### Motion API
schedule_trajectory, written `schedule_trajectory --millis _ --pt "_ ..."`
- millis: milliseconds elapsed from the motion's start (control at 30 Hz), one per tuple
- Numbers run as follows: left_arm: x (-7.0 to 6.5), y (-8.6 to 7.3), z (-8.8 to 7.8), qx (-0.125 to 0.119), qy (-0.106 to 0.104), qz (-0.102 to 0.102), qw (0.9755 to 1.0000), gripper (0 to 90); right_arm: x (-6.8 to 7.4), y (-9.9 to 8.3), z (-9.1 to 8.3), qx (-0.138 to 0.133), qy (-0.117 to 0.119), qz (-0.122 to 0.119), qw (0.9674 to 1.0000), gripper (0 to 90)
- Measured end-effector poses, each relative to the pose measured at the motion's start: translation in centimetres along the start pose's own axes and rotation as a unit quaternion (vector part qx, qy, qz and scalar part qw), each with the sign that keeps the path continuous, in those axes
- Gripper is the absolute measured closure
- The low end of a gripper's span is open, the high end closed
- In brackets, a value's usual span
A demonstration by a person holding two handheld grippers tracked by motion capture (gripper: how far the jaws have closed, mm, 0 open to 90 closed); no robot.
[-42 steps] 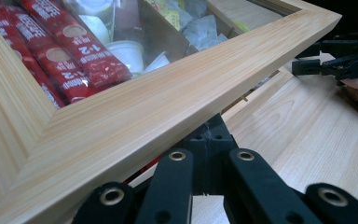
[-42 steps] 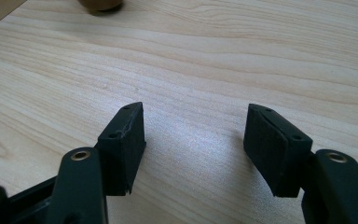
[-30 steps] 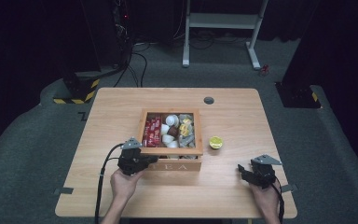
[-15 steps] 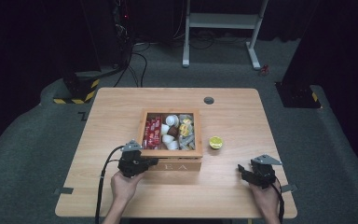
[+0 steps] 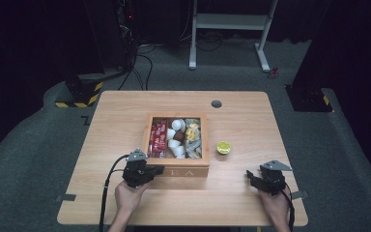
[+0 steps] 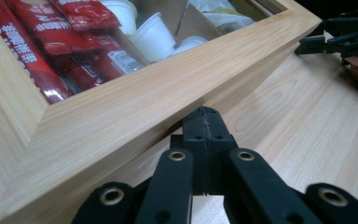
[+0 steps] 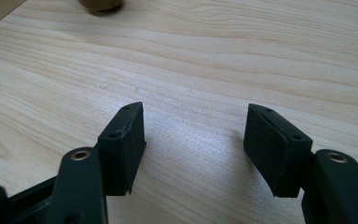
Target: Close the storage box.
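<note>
A wooden box point(image 5: 204, 140) marked "TEA" stands mid-table with red packets point(image 5: 158, 137), white cups point(image 5: 176, 143) and other sachets in its compartments. My left gripper point(image 5: 160, 169) lies at the box's front left, jaws shut with nothing between them. In the left gripper view the closed tips point(image 6: 206, 122) sit right under the edge of the box's top frame point(image 6: 135, 98), with red packets point(image 6: 74, 42) and a white cup point(image 6: 156, 35) behind it. My right gripper point(image 5: 249, 176) rests near the front right of the table. Its jaws point(image 7: 193, 135) stand open over bare wood.
A small yellow-topped cup point(image 5: 223, 147) sits just right of the box. A dark round grommet point(image 5: 216, 103) marks the table's far side. The right gripper point(image 6: 326, 42) shows far off in the left gripper view. Dark floor, cables and a white stand lie beyond the table.
</note>
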State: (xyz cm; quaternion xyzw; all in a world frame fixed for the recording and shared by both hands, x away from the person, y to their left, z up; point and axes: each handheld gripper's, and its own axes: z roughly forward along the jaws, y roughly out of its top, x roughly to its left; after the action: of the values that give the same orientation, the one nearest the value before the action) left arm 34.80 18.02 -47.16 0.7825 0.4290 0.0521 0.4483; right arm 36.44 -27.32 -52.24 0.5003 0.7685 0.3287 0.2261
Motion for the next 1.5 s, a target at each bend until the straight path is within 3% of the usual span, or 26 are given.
schedule_trajectory --millis 533,967,1233,1500 --pt "-0.1 -0.4 -0.2 0.003 0.007 0.008 0.9999 89.9 0.0 0.0 0.0 0.000 0.000 0.000 1.0000 38.6" --pt "0.0 -0.2 -2.3 -0.034 -0.002 -0.013 0.9993 83.5 0.0 0.0 0.0 0.000 0.000 0.000 1.0000 38.6" --pt "0.3 -0.1 -3.8 -0.051 0.021 -0.014 0.9984 73.5 0.0 0.0 0.0 0.000 -0.001 0.000 1.0000 38.4" --pt "1.0 -0.3 -4.9 -0.063 0.050 -0.028 0.9964 60.8 0.0 0.0 0.0 0.000 -0.001 0.000 1.0000 38.4"
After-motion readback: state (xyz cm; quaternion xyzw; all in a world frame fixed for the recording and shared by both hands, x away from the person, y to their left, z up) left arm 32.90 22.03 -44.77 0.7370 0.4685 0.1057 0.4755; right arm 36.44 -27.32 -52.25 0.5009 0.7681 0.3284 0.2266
